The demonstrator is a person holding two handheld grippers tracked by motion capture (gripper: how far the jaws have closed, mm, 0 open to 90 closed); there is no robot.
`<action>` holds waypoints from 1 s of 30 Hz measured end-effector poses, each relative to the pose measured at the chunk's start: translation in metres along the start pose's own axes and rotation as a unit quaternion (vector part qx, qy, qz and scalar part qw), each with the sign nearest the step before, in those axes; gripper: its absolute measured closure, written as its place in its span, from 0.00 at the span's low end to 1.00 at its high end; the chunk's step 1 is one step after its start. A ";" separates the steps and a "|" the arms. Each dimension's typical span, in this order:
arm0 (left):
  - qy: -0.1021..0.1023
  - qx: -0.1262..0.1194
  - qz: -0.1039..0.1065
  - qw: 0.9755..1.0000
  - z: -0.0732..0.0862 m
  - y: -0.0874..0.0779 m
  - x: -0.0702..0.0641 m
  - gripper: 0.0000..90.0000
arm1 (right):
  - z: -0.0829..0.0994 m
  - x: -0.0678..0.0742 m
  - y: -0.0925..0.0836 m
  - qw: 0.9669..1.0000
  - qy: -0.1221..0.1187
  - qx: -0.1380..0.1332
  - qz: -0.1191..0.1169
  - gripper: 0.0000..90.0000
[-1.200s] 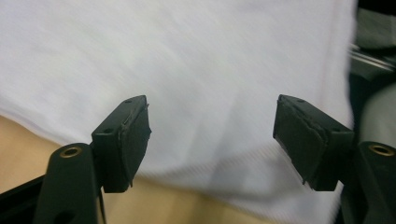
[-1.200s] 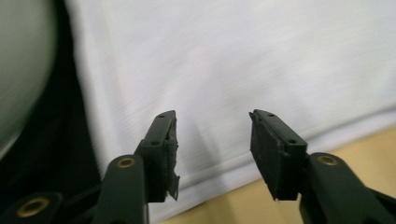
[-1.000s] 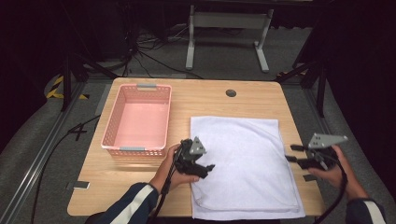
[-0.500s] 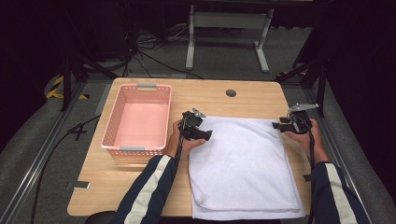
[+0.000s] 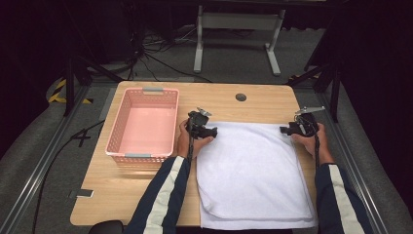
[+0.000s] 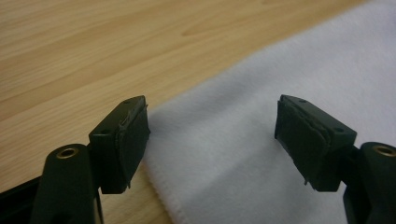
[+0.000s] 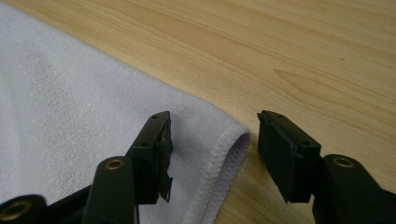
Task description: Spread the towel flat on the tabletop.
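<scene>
A white folded towel [image 5: 253, 170] lies on the right half of the wooden table [image 5: 219, 100]. My left gripper [image 5: 214, 131] is at the towel's far left corner. In the left gripper view its jaws [image 6: 212, 105] stand open, with the towel [image 6: 261, 93] corner low between them and the pads clear of it. My right gripper [image 5: 284, 129] is at the far right corner. Its jaws [image 7: 215, 119] have just been opening and straddle the hemmed towel [image 7: 70, 93] corner without pressing on it.
An empty pink basket [image 5: 114, 136] stands on the table's left half, close to my left hand. A round cable hole [image 5: 240, 97] sits near the far edge. The towel's near end reaches the table's front edge. Cables and a metal stand [image 5: 238, 29] are on the floor behind.
Both hands have moved away from the person, from the towel's middle sides up to its two far corners. The towel lies as before.
</scene>
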State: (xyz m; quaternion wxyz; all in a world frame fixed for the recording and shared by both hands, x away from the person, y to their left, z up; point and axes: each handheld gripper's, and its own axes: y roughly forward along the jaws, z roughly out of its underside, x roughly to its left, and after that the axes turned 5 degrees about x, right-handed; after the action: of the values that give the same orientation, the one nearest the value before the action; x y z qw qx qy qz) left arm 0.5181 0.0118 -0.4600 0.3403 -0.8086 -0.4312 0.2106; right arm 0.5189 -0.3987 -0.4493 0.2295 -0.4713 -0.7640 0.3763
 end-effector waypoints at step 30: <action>0.035 0.052 0.038 0.997 -0.010 0.005 -0.001 0.86 | -0.006 -0.003 0.001 0.999 -0.004 0.012 -0.042 0.90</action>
State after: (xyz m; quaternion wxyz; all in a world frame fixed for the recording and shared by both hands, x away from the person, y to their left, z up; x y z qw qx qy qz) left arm 0.5270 0.0056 -0.4572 0.3888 -0.8127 -0.3759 0.2169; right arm 0.5250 -0.3987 -0.4461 0.2478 -0.4347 -0.7791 0.3777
